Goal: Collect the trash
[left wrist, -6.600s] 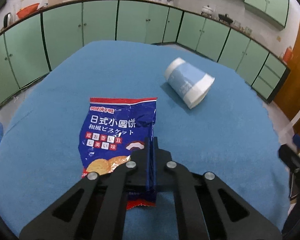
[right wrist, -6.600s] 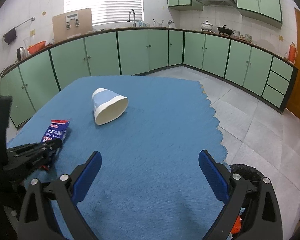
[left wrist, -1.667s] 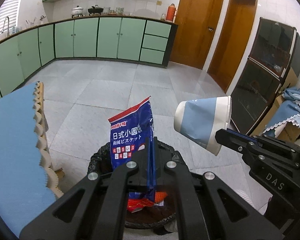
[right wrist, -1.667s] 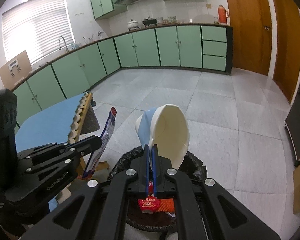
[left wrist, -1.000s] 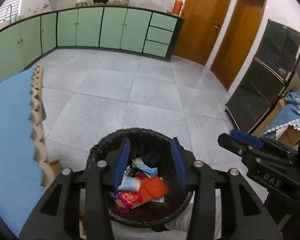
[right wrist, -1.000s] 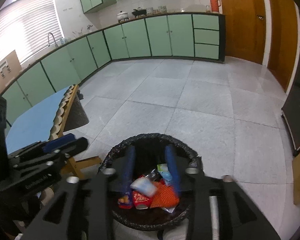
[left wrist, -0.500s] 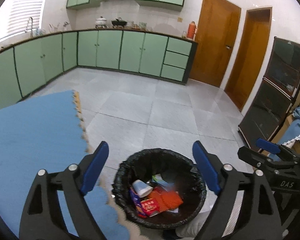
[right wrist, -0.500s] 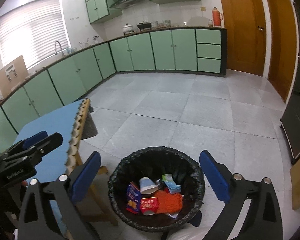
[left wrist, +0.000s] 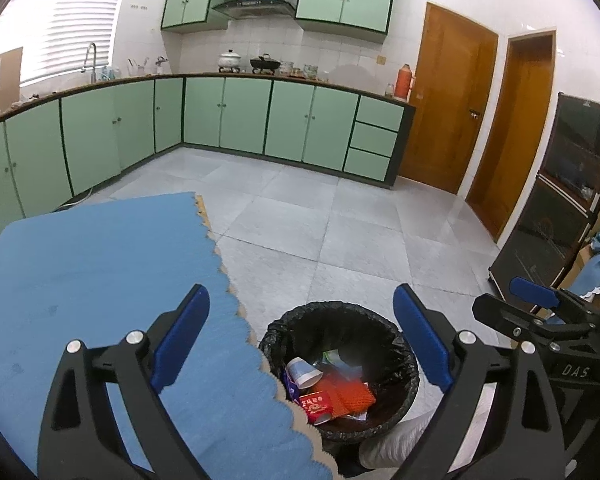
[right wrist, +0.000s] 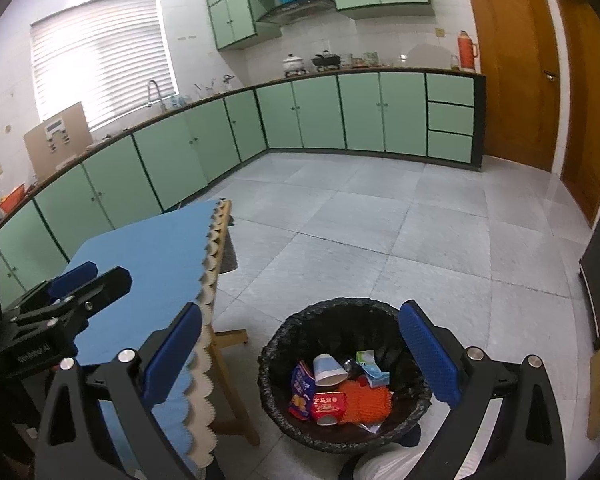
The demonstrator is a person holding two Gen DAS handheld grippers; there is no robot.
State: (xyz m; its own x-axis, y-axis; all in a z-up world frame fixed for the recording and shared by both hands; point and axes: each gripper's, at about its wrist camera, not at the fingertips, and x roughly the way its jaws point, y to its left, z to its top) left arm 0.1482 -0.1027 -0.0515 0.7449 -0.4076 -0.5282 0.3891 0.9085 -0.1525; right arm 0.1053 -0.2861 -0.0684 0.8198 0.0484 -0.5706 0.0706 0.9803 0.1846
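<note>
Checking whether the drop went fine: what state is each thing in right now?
left gripper: open, just been opening, nothing between the fingers
right gripper: open, empty
trash bin: upright, bag-lined, partly filled
paper cup: on its side in the bin
blue snack bag: in the bin

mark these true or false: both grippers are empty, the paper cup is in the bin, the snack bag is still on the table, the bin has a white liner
Both grippers are empty: true. The left gripper and right gripper stand open with nothing between the fingers.
The paper cup is in the bin: true.
The snack bag is on the table: false, it lies in the bin beside the cup.
The bin has a white liner: false, the liner is black.
</note>
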